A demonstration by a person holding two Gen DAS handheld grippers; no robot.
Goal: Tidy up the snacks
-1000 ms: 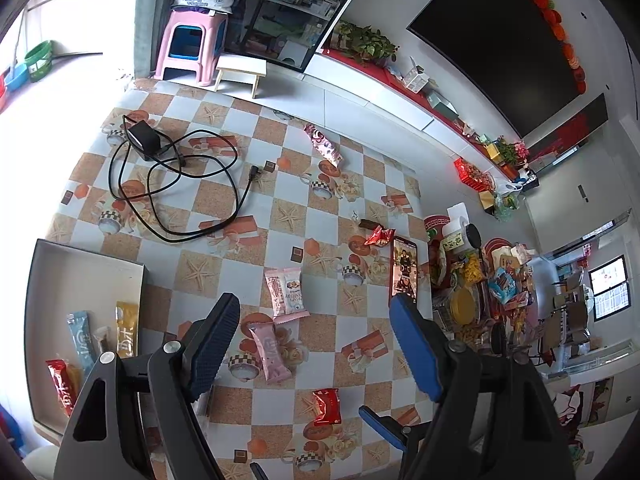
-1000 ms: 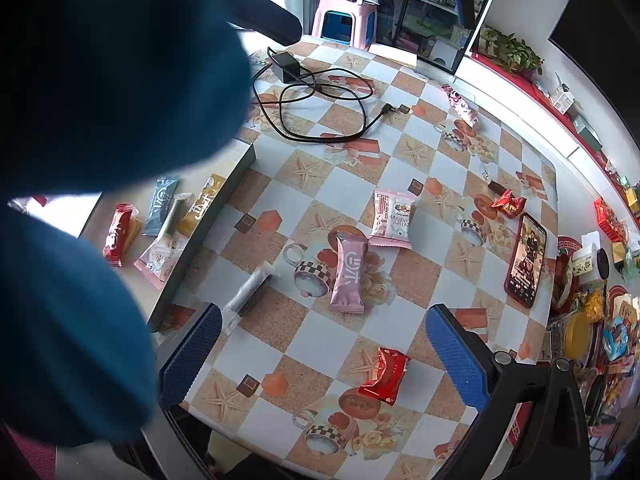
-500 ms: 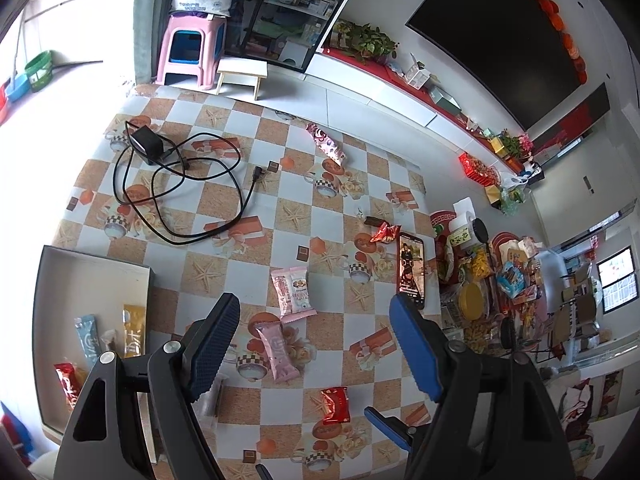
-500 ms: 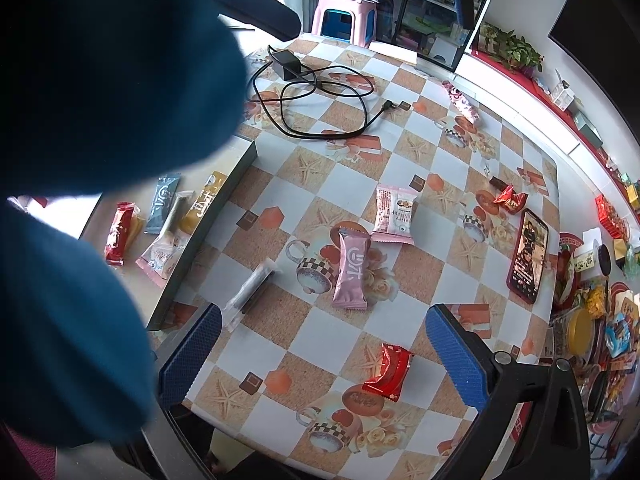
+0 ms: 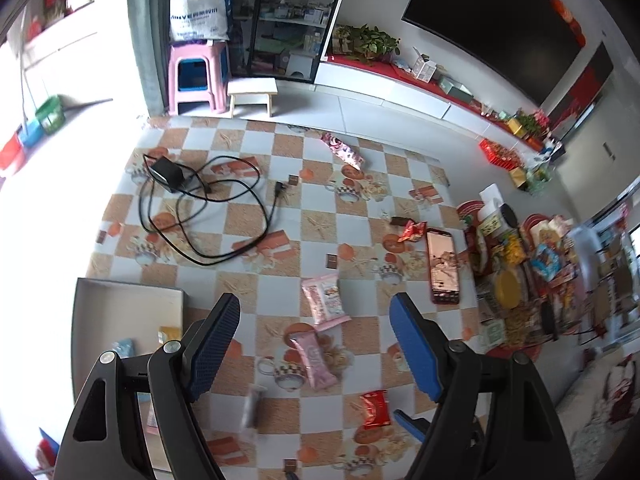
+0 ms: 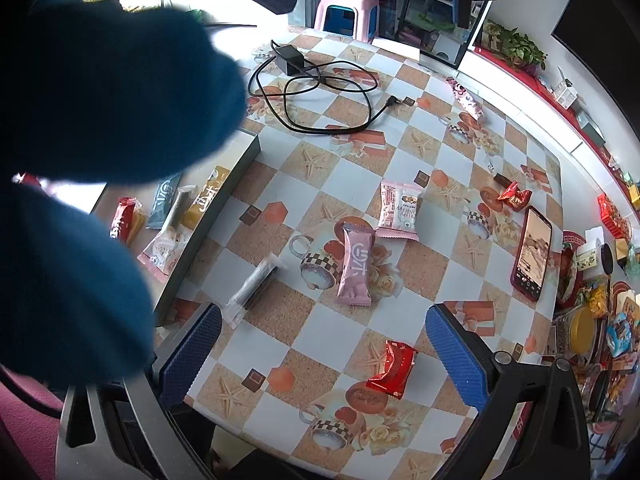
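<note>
Left wrist view: the left gripper (image 5: 314,344) hangs above the checked table (image 5: 248,220) with its jaws spread wide and nothing between them. The long pink snack bar (image 5: 314,360) lies on the cloth straight under that gap, its long axis running from upper left to lower right, roughly crosswise to the line between the two fingers, so a straight descent would put a pad on each long side. A paler pink packet (image 5: 325,298) lies just beyond it, their ends almost touching. The red wrapped snack (image 5: 375,409) sits nearer the camera and toward the right finger. A blurred clear-wrapped stick (image 5: 252,406) lies low and left. The grey tray (image 5: 120,290) is to the left, partly hidden behind the left finger.

Right wrist view: the right gripper (image 6: 322,346) is likewise released and empty, well above the table edge. The red wrapped snack (image 6: 392,368) lies close between its fingers, slightly right of centre, tilted on a diagonal; I judge this arm the nearer to it. The long pink snack bar (image 6: 355,266) lies farther ahead, nearly along the view's vertical. It is glossy, flat and pillow-sealed with crimped ends, and looks light and easy to pinch. The clear-wrapped stick (image 6: 254,286) lies beside the grey tray (image 6: 224,204), which holds several sorted packets
</note>
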